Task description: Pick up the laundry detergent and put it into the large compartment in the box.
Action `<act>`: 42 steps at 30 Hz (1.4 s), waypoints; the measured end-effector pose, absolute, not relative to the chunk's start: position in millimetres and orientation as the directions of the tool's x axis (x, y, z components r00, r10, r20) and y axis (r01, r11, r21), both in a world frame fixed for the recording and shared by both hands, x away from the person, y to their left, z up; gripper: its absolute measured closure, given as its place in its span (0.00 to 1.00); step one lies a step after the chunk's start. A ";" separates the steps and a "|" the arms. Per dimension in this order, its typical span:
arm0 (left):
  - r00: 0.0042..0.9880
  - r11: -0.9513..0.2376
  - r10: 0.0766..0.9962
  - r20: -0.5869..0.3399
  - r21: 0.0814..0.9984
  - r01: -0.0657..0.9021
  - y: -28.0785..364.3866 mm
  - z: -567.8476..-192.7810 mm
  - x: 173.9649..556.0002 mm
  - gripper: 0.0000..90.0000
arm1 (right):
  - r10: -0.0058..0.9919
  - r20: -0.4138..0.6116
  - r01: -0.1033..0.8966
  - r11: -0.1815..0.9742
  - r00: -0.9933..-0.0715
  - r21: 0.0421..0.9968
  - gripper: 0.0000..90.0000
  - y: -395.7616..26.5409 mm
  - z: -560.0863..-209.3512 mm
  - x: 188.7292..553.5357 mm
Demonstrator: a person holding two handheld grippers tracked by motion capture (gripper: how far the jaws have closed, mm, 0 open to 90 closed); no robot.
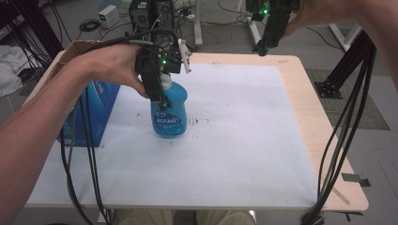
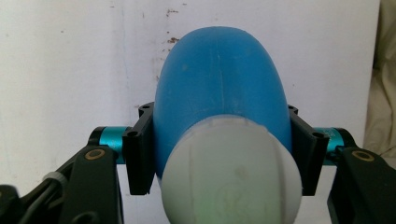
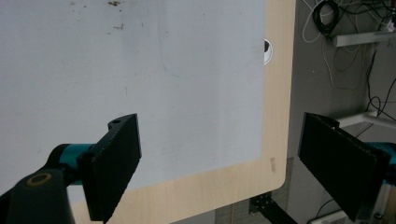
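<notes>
Left gripper [image 1: 162, 96] came down from above on the blue bottle [image 1: 169, 110], fingers [image 2: 140, 154] clamped on the shoulders either side, just under the white cap [image 2: 231, 172]. Bottle was upright near the middle of the white mat on the desk [image 1: 309, 112], left of centre, close to the blue box [image 1: 101, 112] at the left edge; couldn't tell whether its base was touching the mat or just clear of it. Right gripper [image 1: 265, 44] hung high over the far right corner, fingers [image 3: 114, 163] spread wide, nothing between them. Handling guess: smooth moulded plastic, rounded, so slippery, and the walls likely give a bit under squeeze. Looked full of liquid, so probably bottom-heavy and prone to swing. Shoulder under the cap seemed the right grab: narrowest and stiffest part, and the taper stops it sliding out downward. Wouldn't pinch the wide belly; too broad and too soft.
</notes>
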State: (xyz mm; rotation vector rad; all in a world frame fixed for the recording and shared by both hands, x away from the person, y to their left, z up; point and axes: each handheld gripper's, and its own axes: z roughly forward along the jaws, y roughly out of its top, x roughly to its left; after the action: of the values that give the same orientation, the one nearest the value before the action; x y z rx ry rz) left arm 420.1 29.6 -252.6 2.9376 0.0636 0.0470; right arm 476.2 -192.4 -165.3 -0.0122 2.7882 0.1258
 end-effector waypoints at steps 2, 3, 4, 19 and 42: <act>0.998 -0.979 0.063 0.028 0.196 0.056 29.5 -243.4 419.9 0.42 | 0.005 -0.347 -0.025 0.996 -0.938 0.084 0.14 -192.6 -164.8 475.6; 0.997 -0.978 0.077 0.028 0.197 0.070 29.7 -238.9 420.1 0.42 | 0.006 -0.346 -0.025 0.996 -0.938 0.084 0.14 -192.6 -164.7 475.0; 0.996 -0.978 0.084 0.027 0.193 0.077 30.0 -234.1 420.4 0.42 | 0.001 -0.346 -0.030 0.996 -0.938 0.085 0.14 -192.7 -164.6 475.2; 0.979 -0.970 0.190 0.067 0.164 0.177 38.2 -161.5 423.7 0.42 | -0.001 -0.350 -0.036 0.995 -0.937 0.094 0.14 -195.1 -162.5 474.1; 0.820 -0.807 0.571 0.049 0.215 0.550 135.3 -101.9 439.5 0.43 | -0.016 -0.357 -0.051 0.995 -0.934 0.087 0.14 -195.8 -162.9 472.3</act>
State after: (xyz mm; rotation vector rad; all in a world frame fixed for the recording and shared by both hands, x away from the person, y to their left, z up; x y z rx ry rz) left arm 439.5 135.3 -101.9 2.8118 0.8746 0.1648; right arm 472.3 -195.8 -162.9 -0.0480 2.7744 0.1343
